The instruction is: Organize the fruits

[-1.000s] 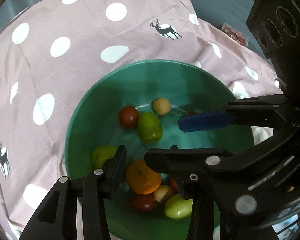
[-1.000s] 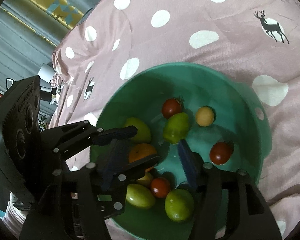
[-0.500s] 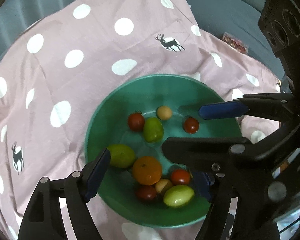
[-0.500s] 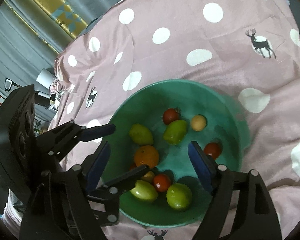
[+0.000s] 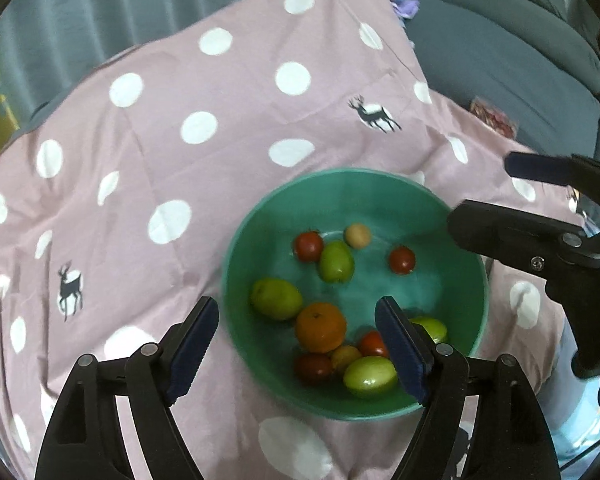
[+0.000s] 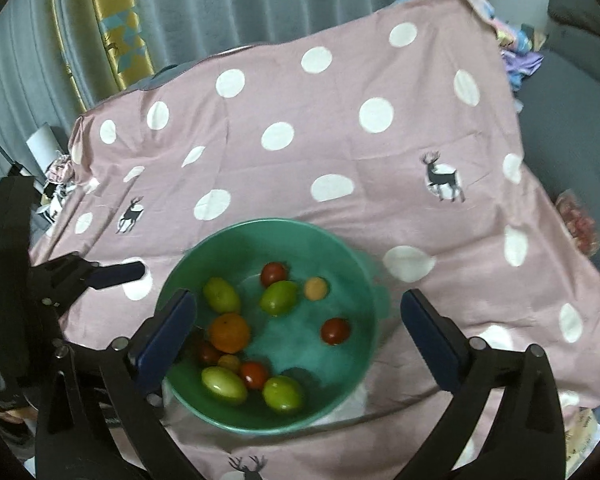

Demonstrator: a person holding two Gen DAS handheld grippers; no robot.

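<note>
We hover both claws, left wide and empty, right opening empty, above the green bowl of fruit below them

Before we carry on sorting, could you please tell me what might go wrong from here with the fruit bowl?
1. The green bowl sits on loose, creased cloth, so a nudge could tip or slide it.
2. The fruits lie crowded near the orange; picking one may knock its neighbours.
3. Both the left hand-held gripper and the right hand-held gripper, whose jaws are opening, are empty above one bowl and might collide.
</note>
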